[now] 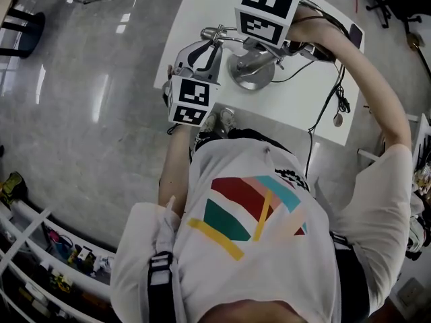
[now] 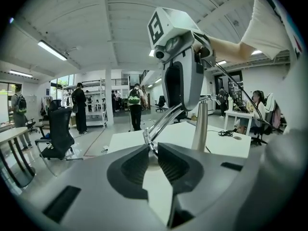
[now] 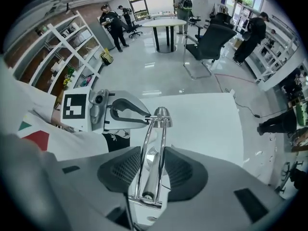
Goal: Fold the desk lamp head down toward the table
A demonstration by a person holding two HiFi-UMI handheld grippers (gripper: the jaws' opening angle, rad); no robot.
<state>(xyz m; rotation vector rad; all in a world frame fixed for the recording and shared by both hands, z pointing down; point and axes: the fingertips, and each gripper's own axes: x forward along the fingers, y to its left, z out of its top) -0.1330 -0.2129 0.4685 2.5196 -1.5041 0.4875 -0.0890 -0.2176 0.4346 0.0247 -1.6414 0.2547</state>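
A chrome desk lamp stands on the white table [image 1: 300, 93] on its round base [image 1: 250, 73]. Its twin-rod arm [image 3: 153, 153] lies between the pads of my right gripper [image 3: 153, 154], which is shut on it and points down from above. The small cone-shaped lamp head [image 3: 161, 113] sits at the arm's far end. My left gripper [image 2: 151, 147] is shut on that head end, and its fingers [image 3: 126, 113] meet the head from the left. In the head view the left gripper [image 1: 205, 49] is left of the base and the right gripper [image 1: 259, 46] is over it.
A black cable [image 1: 330, 96] with an inline switch [image 1: 338, 120] trails over the table's near right edge. The lamp's upright post [image 2: 199, 126] rises beside the arm. An office chair [image 3: 211, 40], a round table [image 3: 166, 23], shelves [image 3: 62, 57] and people stand farther off.
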